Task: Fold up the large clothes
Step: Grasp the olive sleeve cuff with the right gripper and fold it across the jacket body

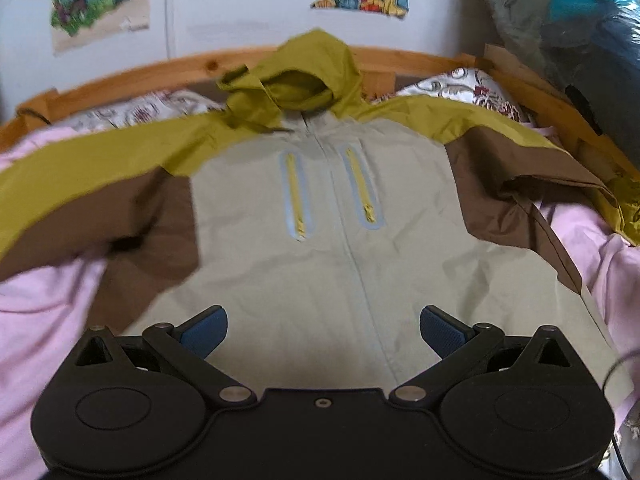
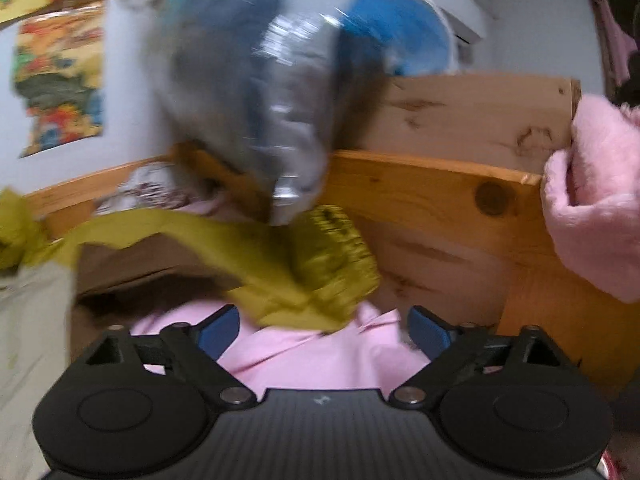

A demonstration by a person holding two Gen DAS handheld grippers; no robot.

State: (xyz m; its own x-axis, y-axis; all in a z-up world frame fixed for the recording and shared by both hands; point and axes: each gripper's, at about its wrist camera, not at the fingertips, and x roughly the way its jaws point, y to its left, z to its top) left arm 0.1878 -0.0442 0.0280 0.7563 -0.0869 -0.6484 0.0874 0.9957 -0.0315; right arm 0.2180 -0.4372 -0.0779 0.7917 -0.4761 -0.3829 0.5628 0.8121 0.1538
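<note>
A large hooded jacket (image 1: 320, 248) lies spread face up on the pink bed sheet (image 1: 40, 312). Its body is grey-beige, the sleeves brown and olive-yellow, the hood (image 1: 304, 76) at the far end. My left gripper (image 1: 323, 330) is open and empty, just above the lower front of the jacket. My right gripper (image 2: 323, 330) is open and empty over the pink sheet (image 2: 320, 356), close to the olive cuff of the jacket's right sleeve (image 2: 328, 264). The right wrist view is blurred.
A wooden bed frame (image 1: 160, 68) runs behind the jacket and along the right side (image 2: 440, 200). A big plastic-wrapped bundle (image 2: 272, 80) hangs over the right sleeve end. Patterned pillows (image 1: 460, 88) lie by the headboard. A fluffy pink cloth (image 2: 592, 208) hangs on the frame.
</note>
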